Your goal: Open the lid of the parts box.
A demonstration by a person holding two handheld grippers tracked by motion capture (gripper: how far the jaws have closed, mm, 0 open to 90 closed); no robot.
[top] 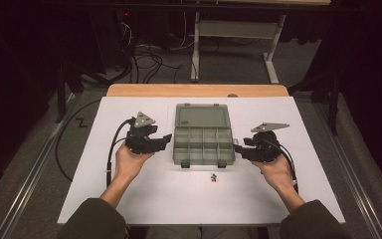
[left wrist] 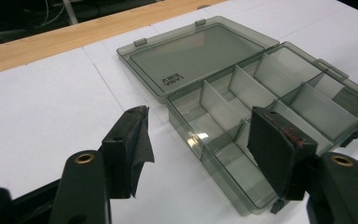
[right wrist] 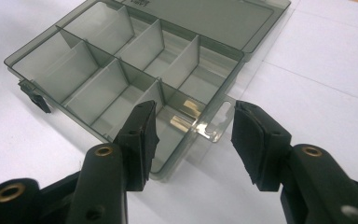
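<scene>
Both sets of fingers stand apart with nothing gripped: the left gripper (top: 166, 139) and right gripper (top: 237, 147) flank the open compartment box (top: 203, 144), which lies on the white surface (top: 129, 199) between them, its lid flat behind.

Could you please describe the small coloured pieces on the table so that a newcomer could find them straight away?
Start at the white table and find the grey compartment box lying open at its middle, between the left gripper and the right gripper. Just in front of the box's latches lie the small coloured pieces, the only red and green specks on the white surface.
</scene>
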